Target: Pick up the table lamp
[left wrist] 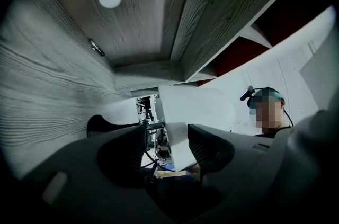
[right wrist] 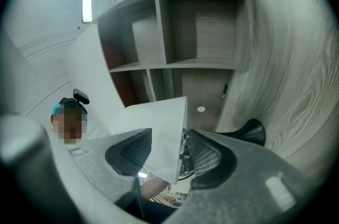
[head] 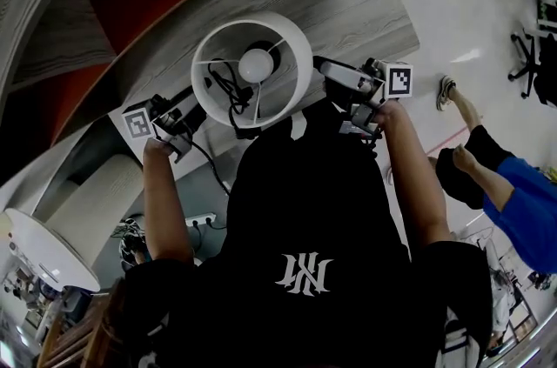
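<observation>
Clerk: Tools, two. Left tool (head: 193,114): jaws spread wide, one wall of the shade (left wrist: 196,106) standing between them, pads not pressing on it. Right tool (head: 324,72): the same, jaws wide apart astride the opposite wall.

Checker: Item location?

Clerk: Table lamp (head: 252,92), one. White drum shade, bulb (head: 256,64) visible inside, black cord (head: 211,166) trailing below. It sits between the two tools, in front of the wooden shelf unit (right wrist: 201,32). Base is out of sight, so I cannot tell what it rests on.

Checker: Handling notes for the pick-up?

Clerk: Judgement only. The shade looks thin and easy to dent, so close both tools gently and together. Set each pad flat on the wall, a little down from the rim. Match the height of the two sides so the lamp rises upright. Lift straight and slowly, and watch the cord for snagging.

Checker: Risks?

Clerk: Uneven squeeze. The shade could tilt on its wire frame or slip out of one tool.
</observation>
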Available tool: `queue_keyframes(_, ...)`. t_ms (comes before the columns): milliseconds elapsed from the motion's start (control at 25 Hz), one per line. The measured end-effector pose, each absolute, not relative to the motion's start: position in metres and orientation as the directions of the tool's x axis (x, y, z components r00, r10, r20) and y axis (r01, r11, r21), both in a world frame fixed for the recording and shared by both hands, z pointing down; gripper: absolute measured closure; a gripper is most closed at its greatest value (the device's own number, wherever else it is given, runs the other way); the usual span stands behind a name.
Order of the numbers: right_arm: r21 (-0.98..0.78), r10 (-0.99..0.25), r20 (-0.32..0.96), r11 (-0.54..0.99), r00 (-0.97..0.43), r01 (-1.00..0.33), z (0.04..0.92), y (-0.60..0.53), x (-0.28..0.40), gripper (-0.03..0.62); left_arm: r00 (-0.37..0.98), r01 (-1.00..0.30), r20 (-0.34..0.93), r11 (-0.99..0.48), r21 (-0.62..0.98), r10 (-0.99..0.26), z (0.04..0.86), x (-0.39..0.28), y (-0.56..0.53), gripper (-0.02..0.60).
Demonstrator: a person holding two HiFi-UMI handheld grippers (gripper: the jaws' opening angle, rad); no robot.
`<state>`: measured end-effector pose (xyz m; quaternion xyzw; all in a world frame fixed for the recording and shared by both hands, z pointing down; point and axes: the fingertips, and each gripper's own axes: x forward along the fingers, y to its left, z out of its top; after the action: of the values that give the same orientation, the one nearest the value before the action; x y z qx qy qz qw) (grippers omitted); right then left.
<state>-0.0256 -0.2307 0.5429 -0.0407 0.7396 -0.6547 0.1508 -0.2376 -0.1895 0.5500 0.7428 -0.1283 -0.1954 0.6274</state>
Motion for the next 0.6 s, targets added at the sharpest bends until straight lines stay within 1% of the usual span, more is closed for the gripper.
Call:
queue_keyframes(120, -0.980, -0.262, -0.175, 0.133, -0.949, 0.144, 0.5426, -0.2305, -0.0268, 0.388, 0.889, 0.081, -0.146, -0.165, 0.983, -0.434, 0.5500, -0.2369, -0.1894, 0.345)
queue_keyframes(360, -0.980, -0.251, -0.186, 0.124, -0.950, 0.159, 0.5421, -0.2260, -0.0297, 0.391, 0.890, 0.096, -0.154, -0.153, 0.983, -0.429, 0.5520, -0.2357, -0.1870, 0.344)
queue_keyframes(600, -0.978, -0.252, -0.194, 0.122, -0.948, 0.168, 0.5425, -0.2257, -0.0324, 0.408, 0.897, 0.121, -0.175, -0.155, 0.980, -0.406, 0.5505, -0.2314, -0.1825, 0.344)
